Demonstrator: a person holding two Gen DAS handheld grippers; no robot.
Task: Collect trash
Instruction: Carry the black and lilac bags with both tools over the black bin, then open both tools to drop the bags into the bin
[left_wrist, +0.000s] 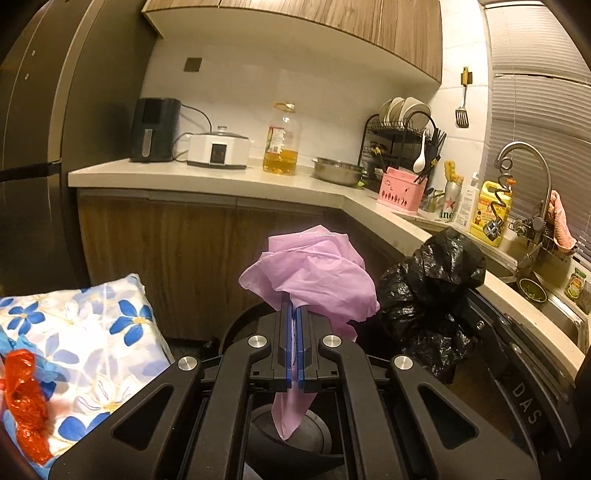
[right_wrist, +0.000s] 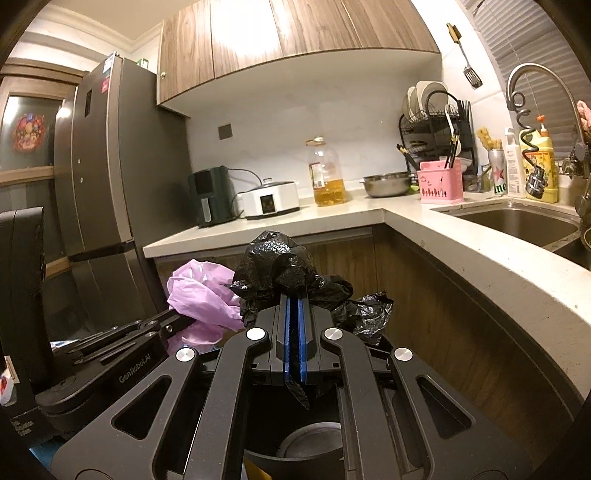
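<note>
Upright, a crumpled pink bag (left_wrist: 310, 273) is pinched in the closed left gripper (left_wrist: 295, 314), tail hanging below; a crinkled black bag (right_wrist: 284, 269) is likewise clamped in the closed right gripper (right_wrist: 294, 306).

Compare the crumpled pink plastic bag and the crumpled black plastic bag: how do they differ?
The crumpled pink plastic bag is pale and translucent; the crumpled black plastic bag is opaque and glossy. The pink one is clamped in the left gripper, the black one in the right gripper. Both are thin, bunched film with a tail hanging below the fingers.
</note>
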